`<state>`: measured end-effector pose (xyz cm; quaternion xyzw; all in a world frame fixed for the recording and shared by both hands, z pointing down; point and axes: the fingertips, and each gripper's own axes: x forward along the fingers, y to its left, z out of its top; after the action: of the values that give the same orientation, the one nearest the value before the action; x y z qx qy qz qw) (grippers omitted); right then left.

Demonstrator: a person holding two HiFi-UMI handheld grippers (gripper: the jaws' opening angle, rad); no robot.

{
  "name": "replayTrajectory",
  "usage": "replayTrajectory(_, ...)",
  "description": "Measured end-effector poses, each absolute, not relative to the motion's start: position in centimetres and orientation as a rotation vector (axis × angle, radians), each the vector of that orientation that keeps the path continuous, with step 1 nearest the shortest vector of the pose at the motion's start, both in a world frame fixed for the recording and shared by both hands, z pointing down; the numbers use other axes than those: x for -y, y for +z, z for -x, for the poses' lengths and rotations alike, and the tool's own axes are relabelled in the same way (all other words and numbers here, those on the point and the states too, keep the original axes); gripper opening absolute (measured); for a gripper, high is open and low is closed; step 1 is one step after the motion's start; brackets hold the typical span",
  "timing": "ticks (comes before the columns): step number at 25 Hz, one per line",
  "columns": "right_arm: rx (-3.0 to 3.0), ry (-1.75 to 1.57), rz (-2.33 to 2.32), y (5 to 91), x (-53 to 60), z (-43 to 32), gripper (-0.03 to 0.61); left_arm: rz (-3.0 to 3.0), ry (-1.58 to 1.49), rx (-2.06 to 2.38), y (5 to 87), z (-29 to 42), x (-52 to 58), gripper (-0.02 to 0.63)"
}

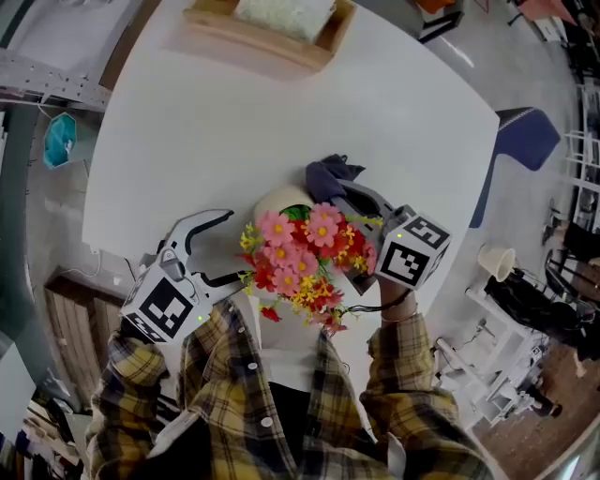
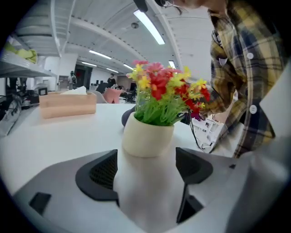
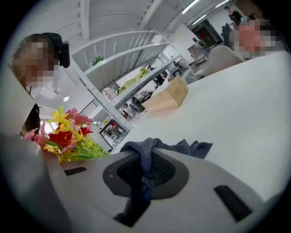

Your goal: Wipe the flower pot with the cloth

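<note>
A cream flower pot [image 1: 279, 201] with pink, red and yellow flowers [image 1: 305, 258] stands on the white table [image 1: 234, 122], close to the near edge. My left gripper [image 1: 223, 249] is open just left of the pot. In the left gripper view the pot [image 2: 148, 136] sits right ahead of the gap between the dark pads [image 2: 97, 175], untouched. My right gripper [image 1: 354, 195] is shut on a dark blue-grey cloth [image 1: 332, 175], held beside the pot's right rear. The cloth [image 3: 182, 148] spills out past the closed jaws, and the flowers [image 3: 68, 134] are at the left.
A wooden box [image 1: 272, 28] with something pale in it stands at the table's far edge. A blue chair [image 1: 525, 136] is beyond the right edge. Metal shelving [image 3: 118, 68] stands further off. The person's plaid shirt [image 1: 234, 394] is against the near edge.
</note>
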<state>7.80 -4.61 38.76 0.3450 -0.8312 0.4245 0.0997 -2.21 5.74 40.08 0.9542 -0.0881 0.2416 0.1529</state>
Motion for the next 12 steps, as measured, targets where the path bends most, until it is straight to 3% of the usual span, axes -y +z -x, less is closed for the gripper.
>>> replayTrajectory(7,2.295,1.333,-1.505,38.8,1.7,-9.5,0.012,-2.574,0.52,0.618,38.8,1.3,-8.6,0.393)
replayTrajectory(12,2.212,1.398,-1.618,38.7,-1.6,-9.2,0.012,-2.561,0.451,0.642,37.6,0.5,-9.5,0.396)
